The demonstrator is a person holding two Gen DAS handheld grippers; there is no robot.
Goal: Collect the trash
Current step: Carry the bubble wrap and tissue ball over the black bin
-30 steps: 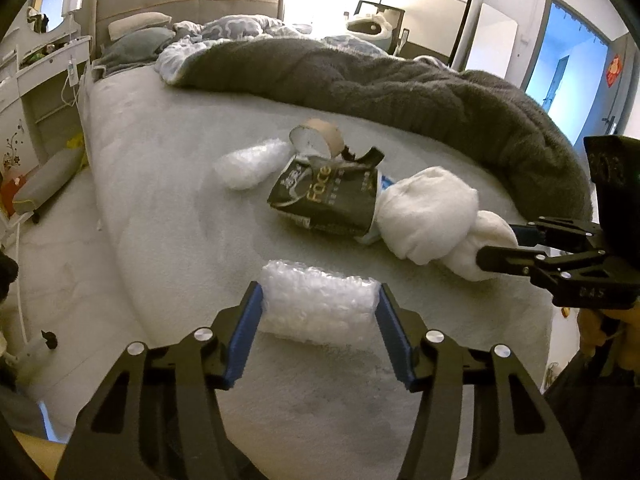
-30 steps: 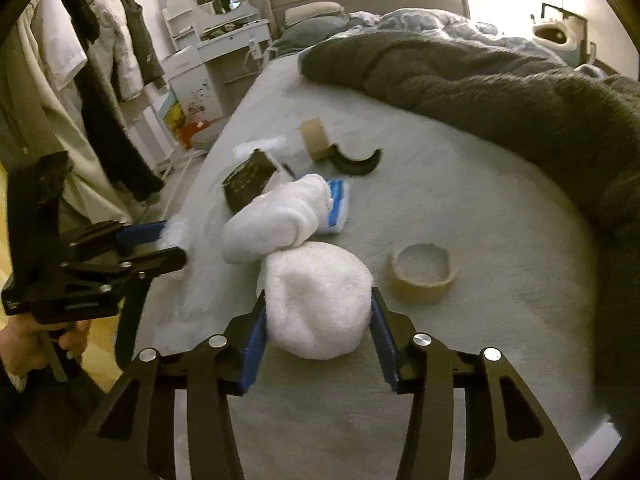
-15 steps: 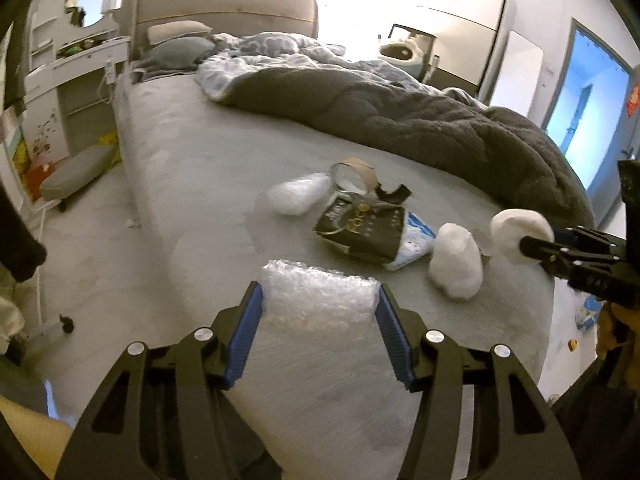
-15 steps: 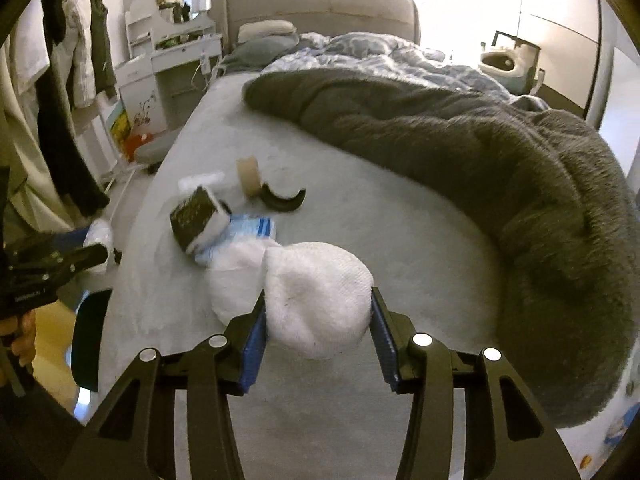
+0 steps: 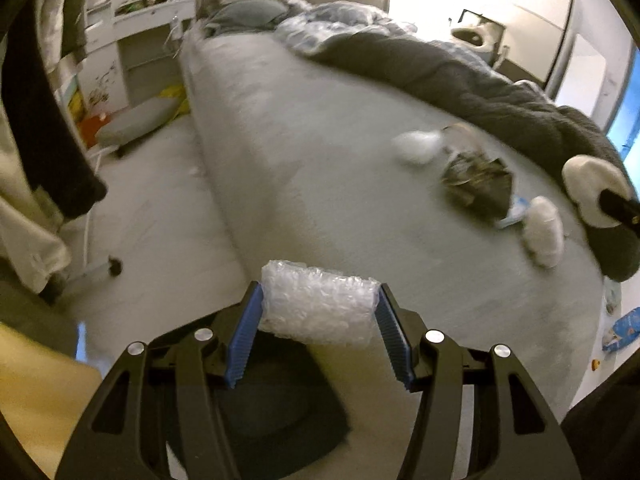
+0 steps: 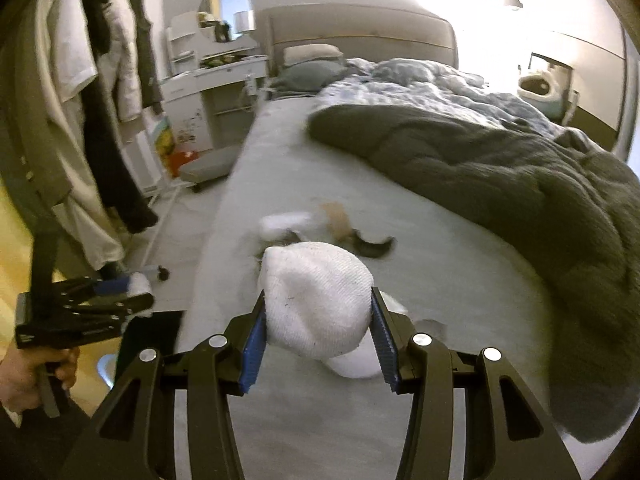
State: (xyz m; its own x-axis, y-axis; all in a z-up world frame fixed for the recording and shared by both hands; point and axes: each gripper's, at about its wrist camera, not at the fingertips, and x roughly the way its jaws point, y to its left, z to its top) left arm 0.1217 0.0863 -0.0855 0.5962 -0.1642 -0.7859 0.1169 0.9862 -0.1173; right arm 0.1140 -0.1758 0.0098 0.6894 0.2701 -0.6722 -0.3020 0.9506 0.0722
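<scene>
Bubble-wrap roll crosswise between claw pads.

We can read no text in either view. The dark packet lying on the bed near its foot edge carries some pale print, but blur smears it past reading. The blue wrapper on the floor beyond the foot of the bed shows only patches of colour. The black gripper body at the left edge of the right wrist view shows no legible marking.
</scene>
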